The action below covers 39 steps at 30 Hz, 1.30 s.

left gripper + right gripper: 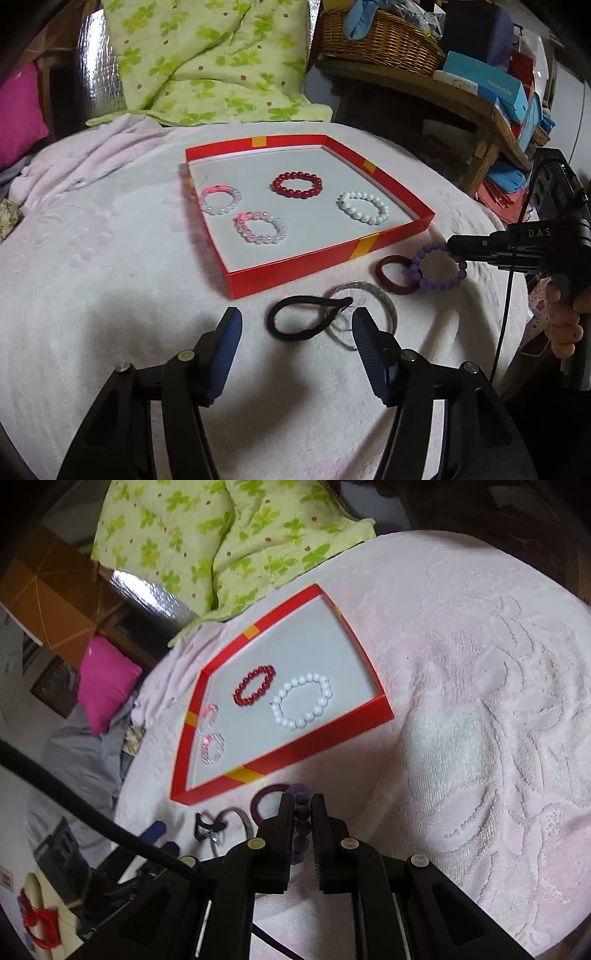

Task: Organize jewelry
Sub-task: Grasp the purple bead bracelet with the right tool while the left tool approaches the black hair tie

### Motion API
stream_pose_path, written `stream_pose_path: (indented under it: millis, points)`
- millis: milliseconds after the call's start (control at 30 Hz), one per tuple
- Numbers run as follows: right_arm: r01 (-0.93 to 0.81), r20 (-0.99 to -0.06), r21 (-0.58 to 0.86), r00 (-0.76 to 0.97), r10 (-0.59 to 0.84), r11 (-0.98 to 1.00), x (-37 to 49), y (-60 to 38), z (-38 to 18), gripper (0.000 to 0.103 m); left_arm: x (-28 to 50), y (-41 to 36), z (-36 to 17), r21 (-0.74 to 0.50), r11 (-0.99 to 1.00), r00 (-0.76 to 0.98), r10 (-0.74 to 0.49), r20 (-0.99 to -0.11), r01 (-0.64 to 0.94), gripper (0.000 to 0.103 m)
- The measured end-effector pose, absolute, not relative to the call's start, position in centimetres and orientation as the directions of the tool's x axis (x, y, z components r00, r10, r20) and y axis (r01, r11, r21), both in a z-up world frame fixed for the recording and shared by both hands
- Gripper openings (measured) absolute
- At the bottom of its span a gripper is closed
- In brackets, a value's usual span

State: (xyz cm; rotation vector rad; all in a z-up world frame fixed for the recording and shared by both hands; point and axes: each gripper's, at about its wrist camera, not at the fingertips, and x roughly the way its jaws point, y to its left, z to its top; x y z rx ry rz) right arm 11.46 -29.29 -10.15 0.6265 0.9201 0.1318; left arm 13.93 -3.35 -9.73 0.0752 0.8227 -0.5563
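Clamping round matte purple bead bracelet (300, 823), right gripper (301, 805).

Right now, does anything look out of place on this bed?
Yes. Four bead bracelets lie in the red tray, but the black hair tie, silver bangle and dark red ring lie outside it on the blanket. The right gripper grips the purple bracelet, also outside.

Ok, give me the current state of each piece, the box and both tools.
Red box: open, four bracelets inside.
Purple bracelet: outside box, pinched by right tool.
Dark red ring: on blanket, touching purple bracelet.
Black hair tie: on blanket, over silver bangle.
Left tool: open, holding nothing.
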Motion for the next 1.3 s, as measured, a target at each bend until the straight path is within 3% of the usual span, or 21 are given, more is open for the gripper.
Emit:
stream_pose_path:
  millis: [233, 333, 733, 933, 1000, 1100, 1300]
  points:
    - [0.154, -0.687, 0.593, 0.609, 0.396, 0.790, 11.5, -29.5, -10.2, 0.010, 14.8, -4.7, -10.2, -0.195, 0.845, 0.524, -0.473, -0.708, 0.499, 0.063]
    - [0.156, -0.685, 0.600, 0.607, 0.404, 0.784, 11.6, -29.4, -10.4, 0.010, 15.2, -5.2, -10.2, -0.223, 0.839, 0.519, -0.493, -0.698, 0.497, 0.068]
    - [0.159, -0.698, 0.597, 0.585, 0.412, 0.786, 12.3, -28.5, -11.1, 0.010, 16.0, -6.9, -11.9, -0.175, 0.848, 0.498, -0.447, -0.744, 0.499, 0.070]
    - [0.156, -0.698, 0.597, 0.585, 0.413, 0.787, 12.3, -28.4, -11.1, 0.010, 15.7, -6.6, -11.7, -0.189, 0.835, 0.486, -0.468, -0.738, 0.517, 0.038]
    - [0.153, -0.693, 0.601, 0.588, 0.416, 0.785, 12.3, -28.5, -11.1, 0.010, 15.2, -6.8, -11.5, -0.173, 0.825, 0.489, -0.472, -0.733, 0.537, 0.023]
    - [0.146, -0.682, 0.610, 0.597, 0.422, 0.779, 12.2, -28.7, -10.9, 0.010, 14.7, -6.8, -11.1, -0.158, 0.816, 0.494, -0.478, -0.726, 0.556, 0.011]
    - [0.140, -0.677, 0.612, 0.602, 0.424, 0.778, 12.0, -28.9, -10.7, 0.010, 14.3, -6.0, -10.3, -0.169, 0.805, 0.496, -0.499, -0.711, 0.568, 0.009]
